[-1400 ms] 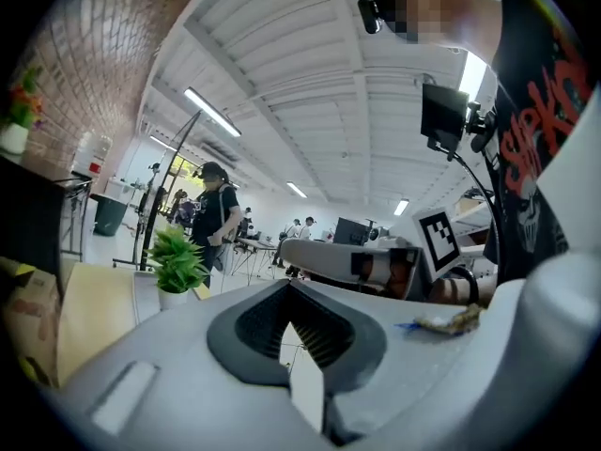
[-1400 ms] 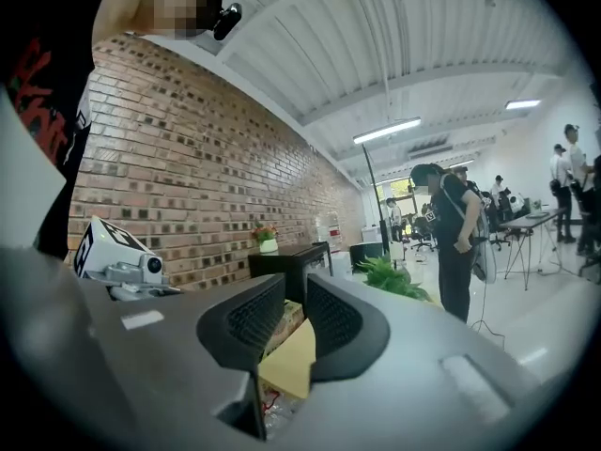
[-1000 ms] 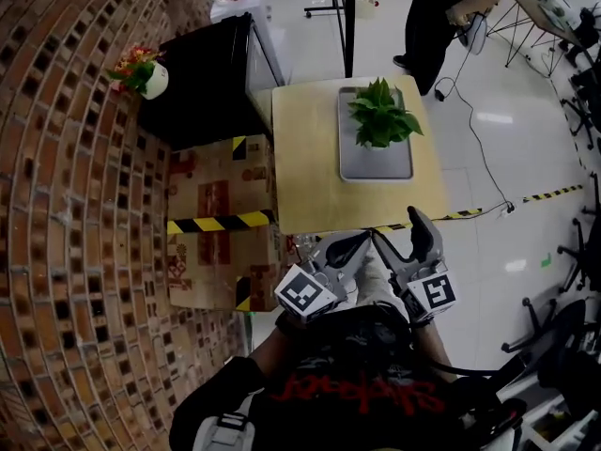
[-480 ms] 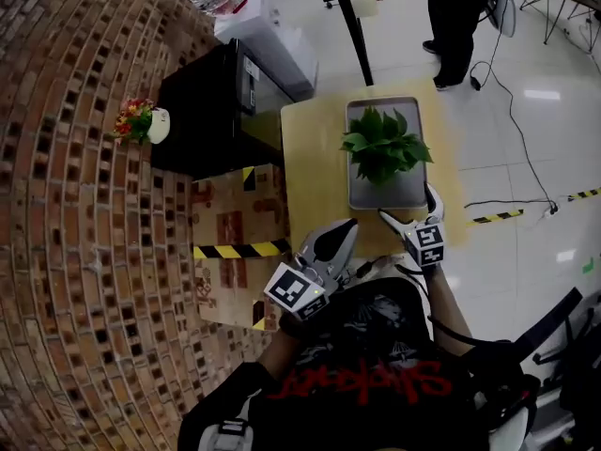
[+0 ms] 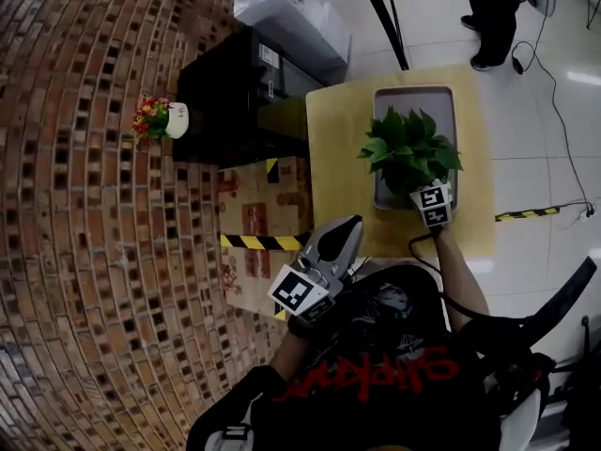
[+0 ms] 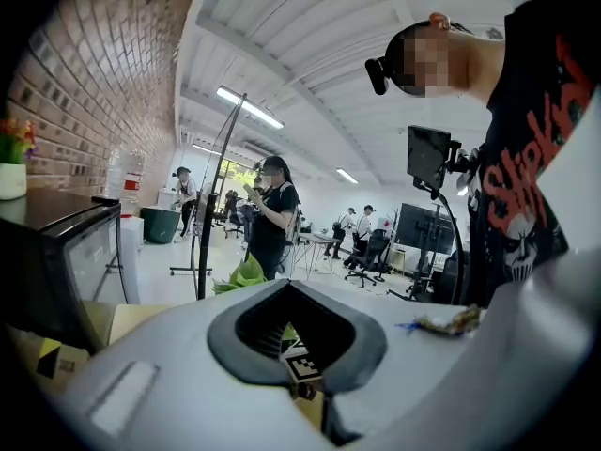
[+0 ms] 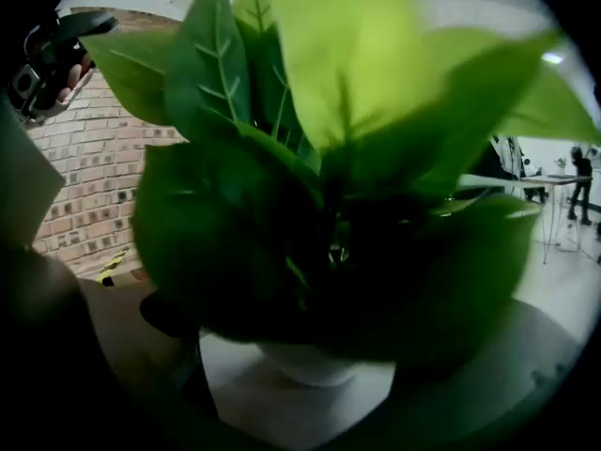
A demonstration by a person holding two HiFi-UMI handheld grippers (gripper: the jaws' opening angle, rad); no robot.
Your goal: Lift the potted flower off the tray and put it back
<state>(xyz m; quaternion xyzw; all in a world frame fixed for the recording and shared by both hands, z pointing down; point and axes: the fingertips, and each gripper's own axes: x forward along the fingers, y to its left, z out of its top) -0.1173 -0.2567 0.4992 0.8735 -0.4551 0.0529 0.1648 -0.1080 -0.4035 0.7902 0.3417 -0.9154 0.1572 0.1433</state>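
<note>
The potted plant (image 5: 410,150), with broad green leaves, stands on a grey tray (image 5: 387,101) on a small wooden table (image 5: 338,158). My right gripper (image 5: 425,186) has reached in under the leaves from the near side, and only its marker cube shows clearly. In the right gripper view the white pot (image 7: 310,363) sits close ahead between the wide-apart jaws, which do not press on it, and leaves (image 7: 319,158) fill most of the picture. My left gripper (image 5: 344,227) hangs at the table's near left corner, shut and holding nothing.
A black cabinet (image 5: 239,92) left of the table carries a small flower pot (image 5: 161,118). Cardboard boxes (image 5: 263,219) with hazard tape stand beside the brick wall (image 5: 84,205). A person (image 5: 498,7) stands beyond the table.
My right gripper has travelled forward and down to the plant, its jaws spreading wide. The left gripper moved forward a little towards the table corner.
</note>
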